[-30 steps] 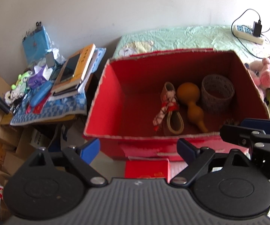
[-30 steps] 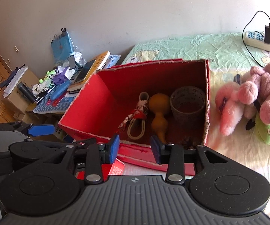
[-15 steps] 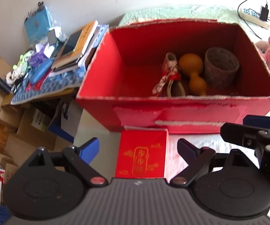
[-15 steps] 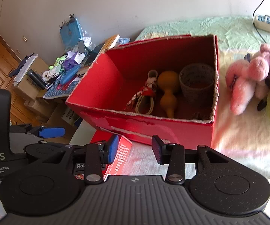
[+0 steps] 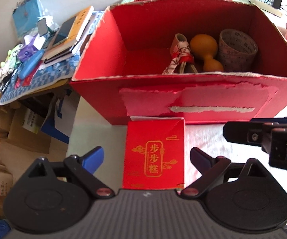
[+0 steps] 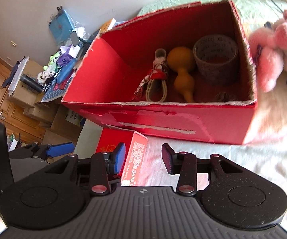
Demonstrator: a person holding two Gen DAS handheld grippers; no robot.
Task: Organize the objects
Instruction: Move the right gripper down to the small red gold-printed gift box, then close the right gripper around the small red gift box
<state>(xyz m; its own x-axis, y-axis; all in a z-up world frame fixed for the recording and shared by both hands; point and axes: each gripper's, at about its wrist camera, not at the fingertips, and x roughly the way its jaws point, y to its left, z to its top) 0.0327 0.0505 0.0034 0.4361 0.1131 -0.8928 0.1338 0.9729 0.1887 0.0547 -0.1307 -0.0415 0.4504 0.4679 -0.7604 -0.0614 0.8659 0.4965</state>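
Observation:
A small red box with gold print (image 5: 154, 153) lies on the bed against the front of a large open red cardboard box (image 5: 193, 103). My left gripper (image 5: 146, 156) is open, its fingers on either side of the small box, not touching it. My right gripper (image 6: 143, 157) is open and empty; the small box (image 6: 135, 155) lies just left of its gap. The large box (image 6: 163, 123) holds an orange gourd (image 6: 180, 67), a strap tied with cloth (image 6: 156, 79) and a patterned round basket (image 6: 216, 57).
Pink plush toys (image 6: 272, 47) lie right of the large box. A cluttered side table with books (image 5: 67, 33) and cardboard cartons (image 5: 20, 131) stand to the left. A power strip (image 5: 266, 2) lies on the bed behind the box.
Both grippers drew back and down from the large box. The small red box has come into full view between my left fingers. Both grippers stayed open.

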